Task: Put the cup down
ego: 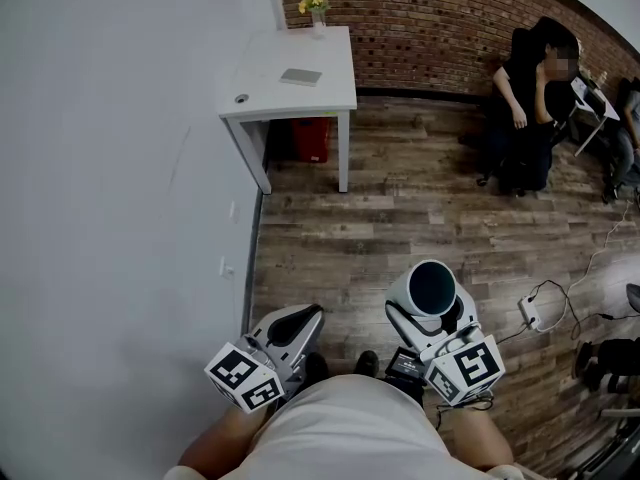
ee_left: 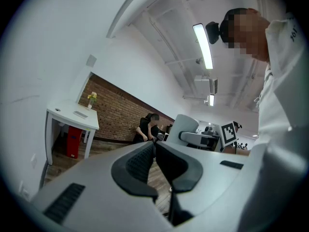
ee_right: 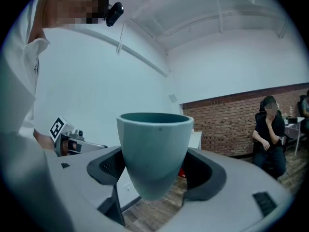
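the right claw [ee_right: 155, 170] pinched the teal cup [ee_right: 153, 144] upright, near the person's body [ego: 350, 433] — the left claw [ee_left: 155, 153] was pressed together, empty. i'd have carried it level to the far surface [ego: 330, 93], easing it down before releasing.

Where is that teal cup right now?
The teal cup is clamped upright in the right gripper, at the head view's lower right, above the wooden floor and far from the white table.

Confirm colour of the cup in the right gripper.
Plain muted teal cup, no pattern; clearest in the right gripper view.
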`<state>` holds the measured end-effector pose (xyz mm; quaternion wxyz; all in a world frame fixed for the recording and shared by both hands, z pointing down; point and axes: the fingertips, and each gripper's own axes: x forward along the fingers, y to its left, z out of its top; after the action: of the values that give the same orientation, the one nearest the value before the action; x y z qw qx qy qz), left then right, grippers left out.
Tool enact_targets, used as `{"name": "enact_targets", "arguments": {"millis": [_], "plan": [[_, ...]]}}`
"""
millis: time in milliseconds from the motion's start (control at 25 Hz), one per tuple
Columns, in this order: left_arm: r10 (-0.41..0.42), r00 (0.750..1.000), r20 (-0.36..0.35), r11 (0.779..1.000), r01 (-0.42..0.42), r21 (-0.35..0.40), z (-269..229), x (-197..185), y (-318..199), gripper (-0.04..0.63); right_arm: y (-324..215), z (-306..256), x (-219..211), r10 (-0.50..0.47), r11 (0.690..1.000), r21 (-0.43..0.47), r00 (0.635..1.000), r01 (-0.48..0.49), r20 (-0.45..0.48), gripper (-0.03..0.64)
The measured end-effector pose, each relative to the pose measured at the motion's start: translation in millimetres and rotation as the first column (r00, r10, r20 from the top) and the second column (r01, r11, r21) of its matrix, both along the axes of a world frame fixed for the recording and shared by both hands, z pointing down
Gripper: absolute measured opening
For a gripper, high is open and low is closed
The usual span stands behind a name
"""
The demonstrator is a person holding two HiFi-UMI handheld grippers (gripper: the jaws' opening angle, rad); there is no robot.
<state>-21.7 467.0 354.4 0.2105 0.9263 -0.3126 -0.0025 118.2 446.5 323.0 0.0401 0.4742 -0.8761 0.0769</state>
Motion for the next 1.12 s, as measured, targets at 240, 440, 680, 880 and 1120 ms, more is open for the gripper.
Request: {"name": "enact_targets", "arguments": {"millis": [240,440,680,880,1120], "plan": [[-0.010,1.000,0.011,1.000,0.010,-0.010,1.0,3.9,1.1,0.026,0.3,0.8,3.9,-0.012,1.000,-0.011,1.000,0.012,0.002,0.373],[-0.016,1.000,0.014,1.000,0.016,-0.017,5.8,13.1,3.3,0.026,1.6,6.2,11.9,-0.028,0.999,-0.018,1.000,0.028,0.003,0.373],[-0.033,0.999,0.019,0.999,0.034,-0.023,10.1,32.2,2.9,0.026,-1.3,11.8,30.8,-0.048,0.999,-0.026,0.999,0.048,0.006,0.373],[-0.058,0.998,0.018,0.998,0.058,-0.021,10.4,49.8,-0.7,0.028,-6.1,16.2,50.0,-0.068,0.997,-0.037,0.998,0.068,0.002,0.373],[-0.080,0.997,0.017,0.997,0.080,-0.002,10.1,66.1,-7.2,0.120,-14.1,18.9,65.2,-0.089,0.995,-0.039,0.996,0.089,-0.001,0.373]]}}
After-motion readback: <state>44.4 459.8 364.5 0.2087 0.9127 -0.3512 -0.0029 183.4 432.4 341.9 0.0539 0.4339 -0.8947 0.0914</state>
